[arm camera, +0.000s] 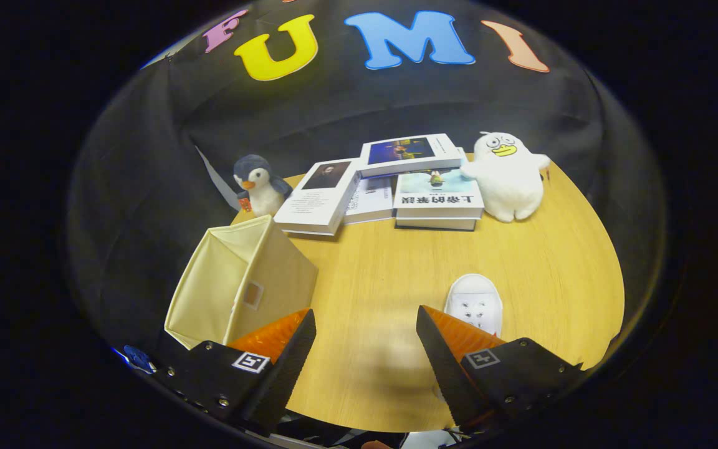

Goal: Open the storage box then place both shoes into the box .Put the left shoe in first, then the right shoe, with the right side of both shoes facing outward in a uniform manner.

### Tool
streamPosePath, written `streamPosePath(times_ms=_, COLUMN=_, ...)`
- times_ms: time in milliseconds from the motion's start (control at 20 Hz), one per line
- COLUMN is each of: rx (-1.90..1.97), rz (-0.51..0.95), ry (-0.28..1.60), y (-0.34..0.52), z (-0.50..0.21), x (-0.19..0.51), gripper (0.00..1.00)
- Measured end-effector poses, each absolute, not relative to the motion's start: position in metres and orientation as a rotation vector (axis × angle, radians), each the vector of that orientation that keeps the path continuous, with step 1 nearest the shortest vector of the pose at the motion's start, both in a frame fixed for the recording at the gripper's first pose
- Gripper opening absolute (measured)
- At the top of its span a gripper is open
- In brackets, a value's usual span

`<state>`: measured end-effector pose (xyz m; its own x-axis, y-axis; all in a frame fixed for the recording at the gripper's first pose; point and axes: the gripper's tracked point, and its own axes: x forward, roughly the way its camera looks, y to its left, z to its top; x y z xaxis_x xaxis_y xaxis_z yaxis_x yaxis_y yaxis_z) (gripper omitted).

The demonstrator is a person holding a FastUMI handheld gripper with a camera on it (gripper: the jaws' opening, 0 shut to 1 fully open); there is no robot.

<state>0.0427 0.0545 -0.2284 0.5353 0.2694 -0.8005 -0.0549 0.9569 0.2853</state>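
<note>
Gripper view shows the gripper (pixel 365 349) spread wide, holding nothing, over bare table (pixel 396 274). One cream box (pixel 234 284) sits at the table's edge beside one finger; one white shoe (pixel 475 304) lies just beyond the other. Far back: four books (pixel 390 184), two plush toys (pixel 508 174).

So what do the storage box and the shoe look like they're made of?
The storage box, beside the open gripper, looks like cream fabric over stiff panels: matte, creased soft edges, a small label window. The white shoe ahead of the fingers seems smooth, matte leather or synthetic with punched vent holes; which one I can't tell.
</note>
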Motion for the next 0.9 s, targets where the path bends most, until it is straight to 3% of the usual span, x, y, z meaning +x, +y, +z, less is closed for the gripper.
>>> streamPosePath(times_ms=900, rx=0.241, rz=-0.008, ry=1.159, y=-0.07, z=-0.315, x=0.012, gripper=0.98)
